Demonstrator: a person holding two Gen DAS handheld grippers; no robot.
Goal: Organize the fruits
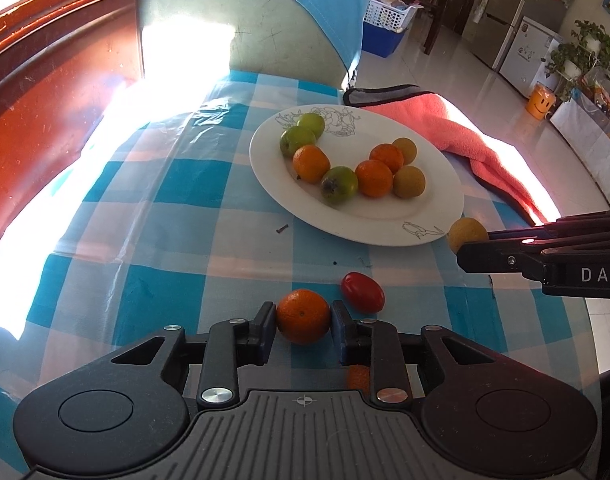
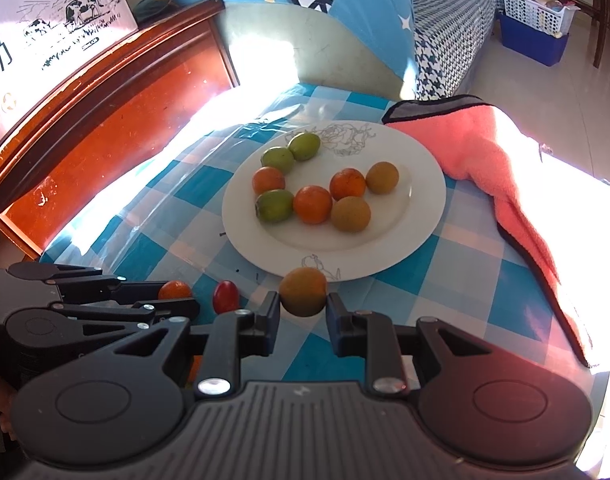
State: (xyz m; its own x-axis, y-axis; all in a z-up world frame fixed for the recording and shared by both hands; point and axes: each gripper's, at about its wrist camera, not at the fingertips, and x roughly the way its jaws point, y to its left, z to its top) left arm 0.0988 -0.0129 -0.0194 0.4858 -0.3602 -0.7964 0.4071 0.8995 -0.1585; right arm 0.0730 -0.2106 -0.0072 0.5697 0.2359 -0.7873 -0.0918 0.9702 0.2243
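Observation:
A white plate [image 1: 385, 224] on the checked table holds several small fruits: green ones, orange ones and yellow-brown ones; it also shows in the right wrist view [image 2: 385, 256]. My left gripper [image 1: 303, 320] is shut on an orange fruit [image 1: 303, 316] near the table's front. A red fruit [image 1: 363, 292] lies on the cloth just right of it, also seen in the right wrist view [image 2: 226, 297]. My right gripper [image 2: 303, 306] is shut on a yellow-brown fruit [image 2: 303, 292] at the plate's near rim; this fruit also shows in the left wrist view [image 1: 467, 234].
A pink towel [image 2: 505, 176] lies on the table to the right of the plate. A red-brown wooden board [image 2: 105, 128] stands along the left. A blue patterned cover [image 2: 345, 12] and a pale chair back [image 1: 245, 28] are beyond the table's far edge.

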